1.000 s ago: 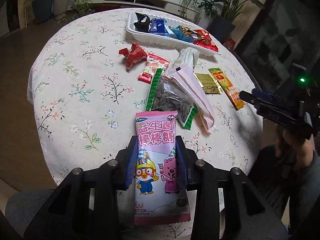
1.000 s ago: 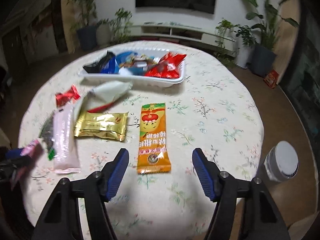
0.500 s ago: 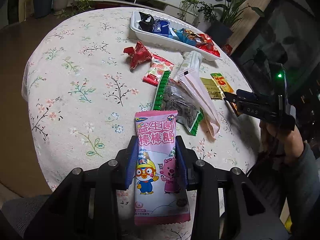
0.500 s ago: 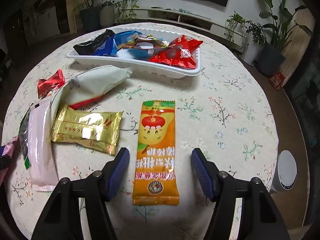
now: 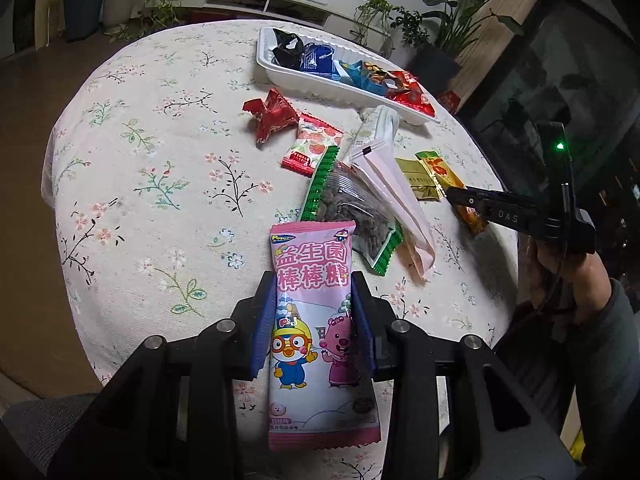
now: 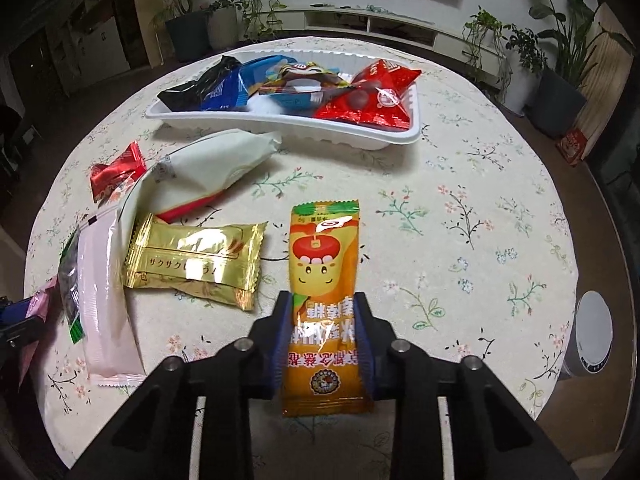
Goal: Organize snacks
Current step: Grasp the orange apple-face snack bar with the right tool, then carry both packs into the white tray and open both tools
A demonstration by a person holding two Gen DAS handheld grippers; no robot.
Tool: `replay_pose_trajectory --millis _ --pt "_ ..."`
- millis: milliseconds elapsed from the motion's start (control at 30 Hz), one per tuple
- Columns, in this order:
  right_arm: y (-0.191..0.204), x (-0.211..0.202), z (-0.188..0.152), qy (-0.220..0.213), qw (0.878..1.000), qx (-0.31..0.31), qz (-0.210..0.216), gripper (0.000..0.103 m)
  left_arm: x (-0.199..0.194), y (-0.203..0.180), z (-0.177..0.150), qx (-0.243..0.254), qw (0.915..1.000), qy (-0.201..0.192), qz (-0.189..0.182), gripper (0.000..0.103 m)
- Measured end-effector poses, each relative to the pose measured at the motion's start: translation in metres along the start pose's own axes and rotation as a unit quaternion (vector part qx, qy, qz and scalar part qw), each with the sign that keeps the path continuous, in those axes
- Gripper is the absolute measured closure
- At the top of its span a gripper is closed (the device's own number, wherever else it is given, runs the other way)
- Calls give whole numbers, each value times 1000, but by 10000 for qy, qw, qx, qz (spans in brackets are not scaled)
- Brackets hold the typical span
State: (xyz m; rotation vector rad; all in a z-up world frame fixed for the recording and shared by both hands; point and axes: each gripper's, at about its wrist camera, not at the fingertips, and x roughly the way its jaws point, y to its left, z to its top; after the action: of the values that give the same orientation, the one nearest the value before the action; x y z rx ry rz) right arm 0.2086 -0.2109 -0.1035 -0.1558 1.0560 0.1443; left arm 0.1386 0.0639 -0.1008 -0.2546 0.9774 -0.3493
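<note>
My left gripper [image 5: 313, 314] is shut on a pink cartoon candy packet [image 5: 316, 320], held above the near edge of the round floral table [image 5: 160, 184]. My right gripper [image 6: 322, 326] is shut on an orange apple-face packet [image 6: 324, 280] that lies flat on the cloth; in the left wrist view the same gripper [image 5: 460, 196] pinches that orange packet [image 5: 440, 172] at the right. A white tray [image 6: 408, 136] with several wrapped snacks stands at the far side.
Loose on the cloth lie a gold packet [image 6: 196, 260], a long pale pink packet [image 6: 104, 300], a cream pouch [image 6: 216, 164], a red wrapper [image 6: 116, 170], a strawberry packet [image 5: 312, 148] and a green-edged seed bag [image 5: 352, 208]. A white round object [image 6: 594, 332] sits beyond the right edge.
The right gripper came down over the orange packet and its jaws closed on it. The left gripper kept still with the pink packet.
</note>
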Motion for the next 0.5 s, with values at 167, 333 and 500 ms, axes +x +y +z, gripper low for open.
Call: replay_pose_trajectory --millis 167,333,500 --pt "-10 -4 -5 -77 9995 288 119 78 -2 -3 0 38 10000 -43 -11 70" --pt "-22 -16 -11 -235 9973 627 314 79 -7 -9 3 69 9999 -80 -39 70" --pt "-30 -41 -13 -524 9939 805 537 79 -19 -16 18 137 9997 -185 -83 70"
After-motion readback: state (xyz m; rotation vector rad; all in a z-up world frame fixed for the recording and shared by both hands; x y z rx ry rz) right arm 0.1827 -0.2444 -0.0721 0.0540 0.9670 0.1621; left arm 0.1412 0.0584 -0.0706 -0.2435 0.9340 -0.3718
